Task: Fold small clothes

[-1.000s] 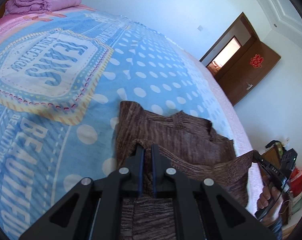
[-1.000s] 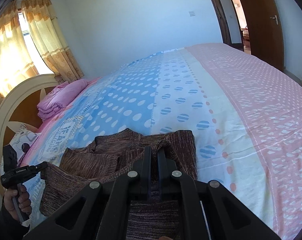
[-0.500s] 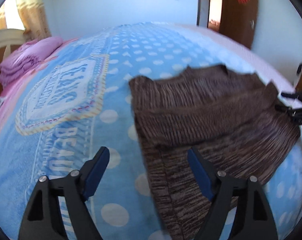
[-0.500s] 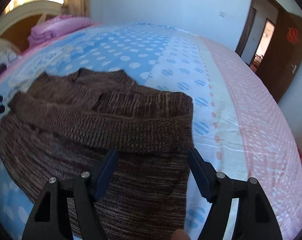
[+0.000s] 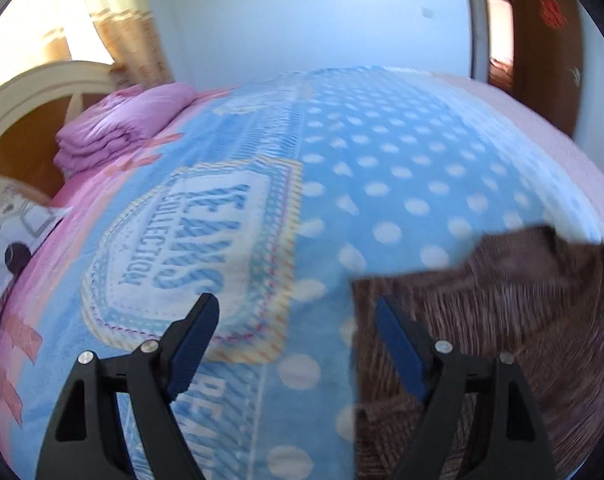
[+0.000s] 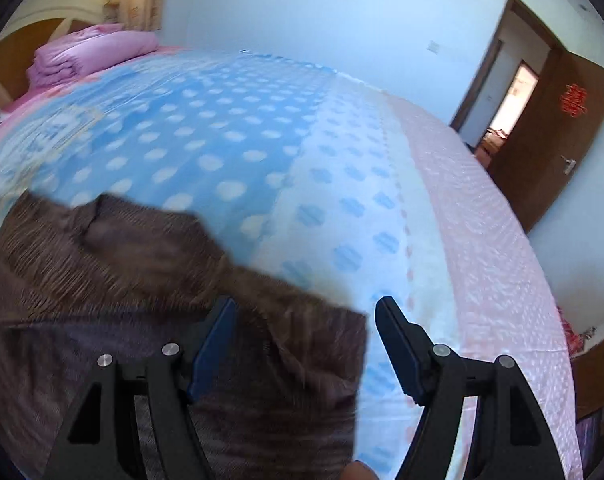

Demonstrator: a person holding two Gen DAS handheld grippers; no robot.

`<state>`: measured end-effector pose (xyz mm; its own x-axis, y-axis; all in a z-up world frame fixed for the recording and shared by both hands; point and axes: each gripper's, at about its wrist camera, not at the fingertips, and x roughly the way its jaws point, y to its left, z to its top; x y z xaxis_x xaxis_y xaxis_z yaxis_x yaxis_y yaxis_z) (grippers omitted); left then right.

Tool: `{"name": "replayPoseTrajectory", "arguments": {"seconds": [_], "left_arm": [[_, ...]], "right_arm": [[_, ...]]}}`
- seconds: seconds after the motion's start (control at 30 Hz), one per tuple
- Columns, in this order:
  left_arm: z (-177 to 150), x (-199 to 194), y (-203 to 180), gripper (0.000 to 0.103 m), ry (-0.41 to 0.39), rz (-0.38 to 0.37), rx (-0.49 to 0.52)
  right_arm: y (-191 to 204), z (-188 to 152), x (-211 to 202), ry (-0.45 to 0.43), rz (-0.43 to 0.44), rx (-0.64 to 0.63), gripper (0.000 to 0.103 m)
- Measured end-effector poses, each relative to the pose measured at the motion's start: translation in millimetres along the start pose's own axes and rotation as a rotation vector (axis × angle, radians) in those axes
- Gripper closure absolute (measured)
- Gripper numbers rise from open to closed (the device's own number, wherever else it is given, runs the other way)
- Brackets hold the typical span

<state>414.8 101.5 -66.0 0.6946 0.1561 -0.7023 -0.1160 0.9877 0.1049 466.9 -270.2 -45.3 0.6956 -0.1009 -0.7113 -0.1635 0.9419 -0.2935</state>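
While both views are smeared with motion blur, the main things can still be made out. Far off to the left of the left gripper (image 5: 296, 314), a folded pink quilt (image 5: 122, 128) sits at the head of the bed, by the cream and wood headboard (image 5: 26, 120), with yellow curtains (image 5: 122, 20) behind. The left gripper stands wide apart with nothing between its blue pads; below and ahead of it lies the blue blanket (image 5: 381, 184) with white dots and a large printed badge (image 5: 174, 256). The brown knitted sweater (image 5: 501, 320) lies flat on the blanket under and to the right of that gripper's right finger, its left edge running just inside that finger. Seen from the right gripper (image 6: 305, 320), the same sweater (image 6: 142, 280) spreads out to the left and beneath the left finger, its right edge ending in the gap between the fingers. This gripper is also spread wide and grips nothing; its right finger hangs over bare white and pink bedding (image 6: 481, 240). Further right, beyond the bed, a brown door (image 6: 561, 120) stands open with a red ornament (image 6: 573, 98) on it.
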Motion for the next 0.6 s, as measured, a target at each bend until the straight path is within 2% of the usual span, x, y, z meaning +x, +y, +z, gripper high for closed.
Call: {"name": "replayPoseTrajectory", "arguments": {"seconds": [0.13,0.17,0.2,0.23,0.33,0.4,0.5,0.6], "left_arm": [[-17.8,-18.7,3.0,0.018,0.027,-0.072,0.026],[-28.3,-25.2,-1.8,0.015,0.032,-0.102,0.059],[-40.1,-30.0,-9.0,0.007,0.040,-0.117,0.106],[-55.4,-34.6,-19.8,0.003,0.046,-0.114,0.167],[-90.1,-38.9,-53.7,0.003,0.057,-0.109,0.319],[-100.5,-29.9,-75.5,0.003,0.059,-0.084,0.389],[-93.4,-18.6,-89.6,0.003,0.044,-0.046,0.398],[-73.6,-1.2,-96.5,0.002,0.048,0.000,0.405]], "right_arm": [[-9.9,-10.4,-4.5,-0.008,0.006,0.016,0.030],[-13.6,-16.6,-9.7,-0.016,0.006,0.023,0.030],[-17.2,-22.8,-16.4,-0.026,0.015,0.032,0.030],[-20.3,-28.3,-22.3,-0.036,0.028,0.041,0.030],[-24.7,-44.4,-38.8,-0.058,0.060,0.064,0.030],[-17.7,-50.3,-44.6,-0.063,0.089,0.060,0.030],[9.4,-54.0,-43.1,-0.022,0.140,-0.011,0.030],[28.2,-55.5,-42.0,-0.022,0.163,-0.042,0.030]]}}
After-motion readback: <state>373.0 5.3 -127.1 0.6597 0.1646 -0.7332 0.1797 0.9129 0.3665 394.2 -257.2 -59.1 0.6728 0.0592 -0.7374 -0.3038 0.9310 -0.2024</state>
